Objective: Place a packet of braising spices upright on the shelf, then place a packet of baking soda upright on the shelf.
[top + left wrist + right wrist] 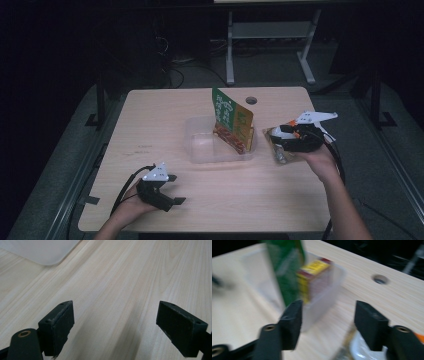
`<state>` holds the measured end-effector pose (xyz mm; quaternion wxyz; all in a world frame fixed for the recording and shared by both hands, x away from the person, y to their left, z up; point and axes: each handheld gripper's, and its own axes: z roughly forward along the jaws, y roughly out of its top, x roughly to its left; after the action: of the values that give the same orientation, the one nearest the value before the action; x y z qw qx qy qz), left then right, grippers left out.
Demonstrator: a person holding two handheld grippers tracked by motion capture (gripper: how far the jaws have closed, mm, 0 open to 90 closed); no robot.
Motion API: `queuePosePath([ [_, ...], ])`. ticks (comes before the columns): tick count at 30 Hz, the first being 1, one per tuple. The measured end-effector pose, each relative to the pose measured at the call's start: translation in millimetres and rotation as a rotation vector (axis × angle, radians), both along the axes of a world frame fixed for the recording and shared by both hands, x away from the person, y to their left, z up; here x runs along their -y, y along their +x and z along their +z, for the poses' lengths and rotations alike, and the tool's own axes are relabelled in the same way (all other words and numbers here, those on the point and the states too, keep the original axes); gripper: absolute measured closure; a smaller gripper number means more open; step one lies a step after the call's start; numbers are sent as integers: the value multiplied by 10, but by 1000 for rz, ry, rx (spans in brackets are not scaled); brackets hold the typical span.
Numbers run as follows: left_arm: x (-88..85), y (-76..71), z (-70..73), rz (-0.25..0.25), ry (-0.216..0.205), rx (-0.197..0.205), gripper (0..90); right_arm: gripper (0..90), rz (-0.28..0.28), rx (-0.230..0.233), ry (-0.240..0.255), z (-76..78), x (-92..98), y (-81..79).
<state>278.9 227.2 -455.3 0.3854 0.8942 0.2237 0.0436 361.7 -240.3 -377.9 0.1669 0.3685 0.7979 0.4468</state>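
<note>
A clear plastic container sits mid-table with a green packet, a yellow packet and a red-brown snack pack standing at its right end. My right gripper hovers just right of the container, over a small crinkly packet lying on the table. In the right gripper view, the right gripper has its jaws apart; the container, green packet and yellow packet lie ahead, and the small packet is blurred below. My left gripper rests open near the front left, with bare wood between its jaws.
A round cable hole lies near the table's far edge. A corner of the container shows in the left gripper view. Dark floor, cables and a white desk frame lie beyond the table.
</note>
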Motion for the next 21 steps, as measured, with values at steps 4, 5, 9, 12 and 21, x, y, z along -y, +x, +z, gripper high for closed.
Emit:
queuePosePath([
  [4, 4, 0, 1, -3, 4, 1, 143, 690, -85, -28, -56, -106, 80, 132],
  [5, 3, -1, 1, -2, 4, 1, 143, 734, -101, -40, -64, -140, 102, 173],
  [9, 3, 1, -3, 0, 0, -2, 143, 869, -157, -54, -82, -253, 163, 317],
  [12, 6, 4, -8, -1, -1, -4, 143, 896, -194, -59, -127, -351, 192, 443],
  [21, -7, 13, -22, 0, 3, -10, 143, 897, -239, -51, -129, -486, 227, 795],
])
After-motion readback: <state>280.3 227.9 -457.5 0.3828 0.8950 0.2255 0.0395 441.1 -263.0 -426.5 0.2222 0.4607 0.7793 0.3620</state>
